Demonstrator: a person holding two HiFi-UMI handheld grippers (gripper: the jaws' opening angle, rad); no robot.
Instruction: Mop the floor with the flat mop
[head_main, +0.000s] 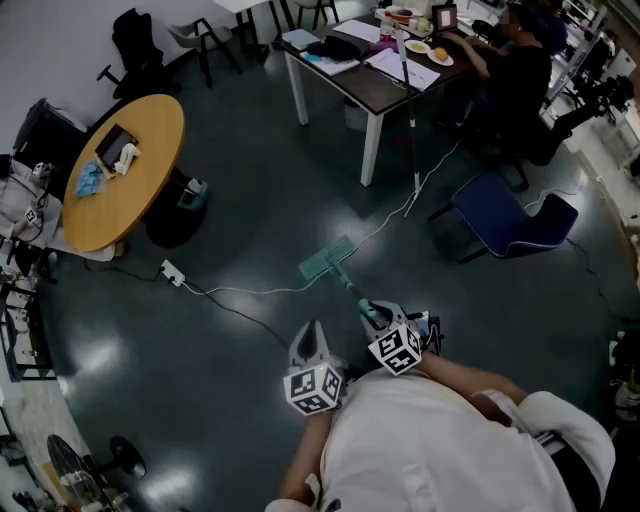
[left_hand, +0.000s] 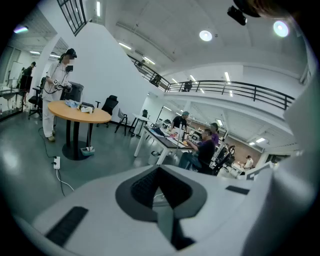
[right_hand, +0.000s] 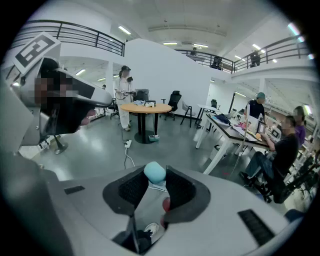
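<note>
The flat mop's teal head (head_main: 325, 262) lies flat on the dark floor in the head view. Its thin handle (head_main: 352, 290) slants back toward me. My right gripper (head_main: 380, 318) is shut on the handle's rounded teal end (right_hand: 155, 172), which shows between its dark pads in the right gripper view. My left gripper (head_main: 308, 342) hangs to the left of the handle, apart from it. Its jaws are shut with nothing between them (left_hand: 160, 192). Most of the mop is hidden in both gripper views.
A white cable (head_main: 260, 290) runs from a power strip (head_main: 172, 272) across the floor past the mop head. A round wooden table (head_main: 125, 170) stands left, a dark-topped desk (head_main: 370, 90) with a seated person (head_main: 520, 70) behind, and a blue chair (head_main: 510, 225) right.
</note>
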